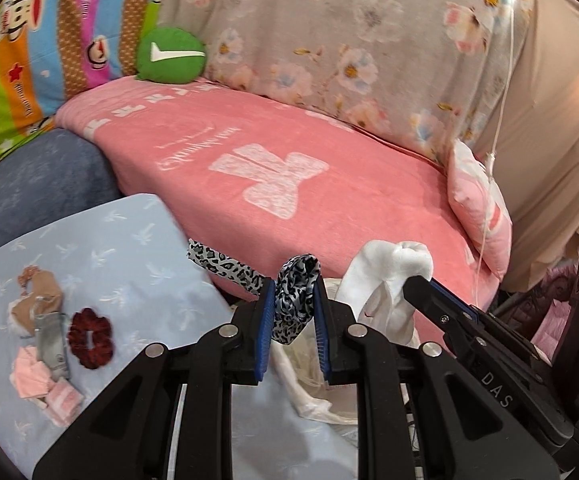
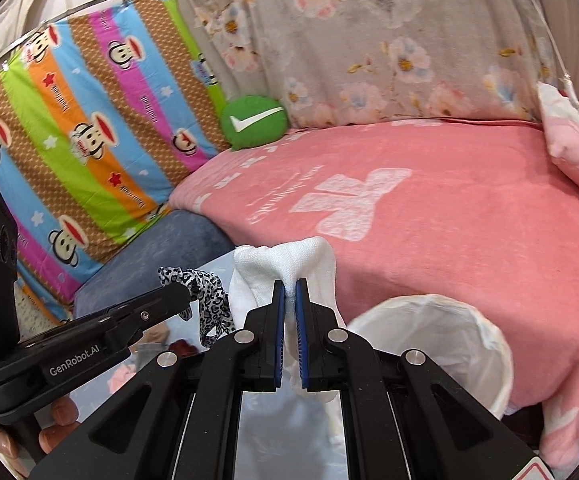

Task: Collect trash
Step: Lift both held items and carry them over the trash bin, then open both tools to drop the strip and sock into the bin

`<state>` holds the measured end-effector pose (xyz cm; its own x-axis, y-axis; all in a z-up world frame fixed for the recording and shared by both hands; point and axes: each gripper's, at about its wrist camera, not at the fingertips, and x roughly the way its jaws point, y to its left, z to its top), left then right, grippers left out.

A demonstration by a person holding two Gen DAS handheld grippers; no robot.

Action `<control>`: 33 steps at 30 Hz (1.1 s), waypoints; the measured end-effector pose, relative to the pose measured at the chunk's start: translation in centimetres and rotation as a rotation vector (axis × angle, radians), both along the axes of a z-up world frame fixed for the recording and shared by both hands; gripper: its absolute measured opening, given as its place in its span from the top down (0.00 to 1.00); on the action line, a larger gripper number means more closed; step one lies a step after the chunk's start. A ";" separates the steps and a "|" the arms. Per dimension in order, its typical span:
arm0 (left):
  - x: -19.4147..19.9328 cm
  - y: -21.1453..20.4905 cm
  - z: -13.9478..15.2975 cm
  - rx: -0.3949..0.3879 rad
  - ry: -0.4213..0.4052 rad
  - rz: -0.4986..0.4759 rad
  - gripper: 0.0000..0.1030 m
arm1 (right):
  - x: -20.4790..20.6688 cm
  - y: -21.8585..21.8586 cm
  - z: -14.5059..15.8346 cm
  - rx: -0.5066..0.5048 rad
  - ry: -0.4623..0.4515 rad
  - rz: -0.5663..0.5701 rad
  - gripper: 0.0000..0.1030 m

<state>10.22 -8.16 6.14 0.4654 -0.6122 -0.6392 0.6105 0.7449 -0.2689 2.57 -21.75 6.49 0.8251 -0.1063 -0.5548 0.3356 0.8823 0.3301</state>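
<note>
left claw grips leopard ribbon; right claw grips white cloth; bin clear only right view.

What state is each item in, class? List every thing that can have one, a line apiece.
left gripper: jaws shut on the leopard-print ribbon
right gripper: jaws shut on the white cloth
bin: open, lined with a white bag, nothing seen inside
red scrunchie: lying loose on the blue sheet
pink wrappers: crumpled, uncollected
</note>
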 end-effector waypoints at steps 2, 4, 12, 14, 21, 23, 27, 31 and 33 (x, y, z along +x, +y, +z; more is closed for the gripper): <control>-0.5 -1.3 -0.3 0.009 0.008 -0.027 0.82 | -0.7 -1.1 -0.5 0.003 0.007 -0.022 0.95; -1.0 -2.3 -0.5 0.016 0.010 -0.048 0.82 | -1.4 -2.1 -1.1 0.008 0.016 -0.044 0.95; -2.3 -5.6 -1.3 0.038 0.031 -0.118 0.81 | -3.1 -4.4 -2.4 0.029 0.033 -0.095 0.95; -2.5 -6.1 -1.4 0.038 0.034 -0.129 0.81 | -3.3 -4.8 -2.6 0.031 0.036 -0.102 0.95; -2.9 -7.6 -1.8 0.053 0.025 -0.139 0.58 | -3.7 -5.7 -3.2 0.042 0.039 -0.126 0.89; -2.9 -7.6 -1.8 0.056 0.007 -0.112 0.42 | -3.8 -5.9 -3.3 0.050 0.039 -0.134 0.87; -2.5 -7.7 -2.0 0.071 0.017 -0.096 0.40 | -3.8 -6.1 -3.3 0.051 0.038 -0.141 0.82; -2.1 -7.4 -2.3 0.070 0.032 -0.078 0.40 | -3.8 -6.0 -3.3 0.047 0.042 -0.135 0.82; -2.0 -7.3 -2.4 0.072 0.034 -0.074 0.40 | -3.7 -5.7 -3.3 0.044 0.044 -0.129 0.82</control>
<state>8.20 -15.42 3.72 0.3979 -0.5961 -0.6974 0.6559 0.7163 -0.2381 -1.11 -27.44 3.18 0.7809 -0.1848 -0.5967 0.4606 0.8155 0.3504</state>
